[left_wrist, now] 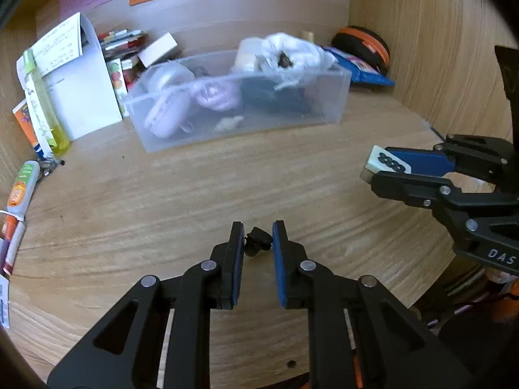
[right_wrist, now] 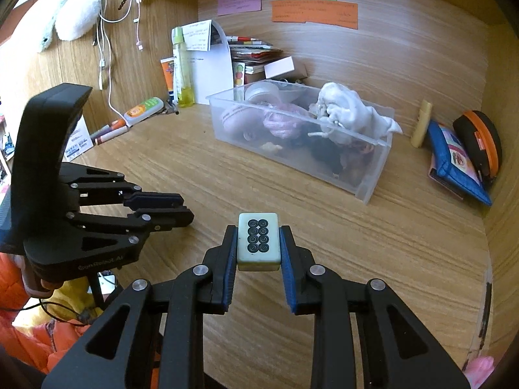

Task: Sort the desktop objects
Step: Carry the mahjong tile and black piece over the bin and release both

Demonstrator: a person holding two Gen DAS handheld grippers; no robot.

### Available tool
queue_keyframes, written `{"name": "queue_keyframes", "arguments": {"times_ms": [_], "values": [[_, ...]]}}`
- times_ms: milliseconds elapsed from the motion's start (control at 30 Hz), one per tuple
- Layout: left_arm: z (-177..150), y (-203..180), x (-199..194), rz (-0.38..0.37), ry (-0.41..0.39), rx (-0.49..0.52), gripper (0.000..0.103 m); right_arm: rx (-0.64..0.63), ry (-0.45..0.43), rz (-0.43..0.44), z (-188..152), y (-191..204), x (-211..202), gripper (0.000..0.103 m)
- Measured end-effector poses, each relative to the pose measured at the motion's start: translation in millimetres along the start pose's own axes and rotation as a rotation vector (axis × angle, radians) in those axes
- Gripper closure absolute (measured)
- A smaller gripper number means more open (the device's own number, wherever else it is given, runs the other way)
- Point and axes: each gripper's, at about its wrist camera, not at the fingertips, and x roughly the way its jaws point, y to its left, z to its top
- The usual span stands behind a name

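We can't make out the small black object [left_wrist: 258, 241] between the left gripper [left_wrist: 258, 243] pads, whether they press it, or what it is. Beyond the tongs, the clear bin [left_wrist: 337, 97] is motion-blurred in the left wrist view, its contents unreadable. The wall notes [right_wrist: 314, 14] above it carry text too small, and the right gripper [left_wrist: 382, 170] body runs off the frame's edge.
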Motion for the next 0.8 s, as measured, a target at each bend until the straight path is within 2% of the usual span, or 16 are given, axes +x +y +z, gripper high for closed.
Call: {"name": "queue_keyframes", "arguments": {"times_ms": [367, 633, 800], "values": [[43.2, 33.1, -25.9, -0.014, -0.062, -0.085, 0.087, 0.008, -0.074, 0.016, 50.5, -10.1, -11.3, 0.081], [81.2, 57.1, -41.2, 0.008, -0.124, -0.086, 0.086, -0.006, -0.131, 0.002, 94.9, -12.0, -10.7, 0.081], [100.2, 69.0, -42.9, 0.013, -0.151, -0.078, 0.086, 0.006, -0.139, 0.001, 115.7, -21.8, -1.0, 0.081]]}}
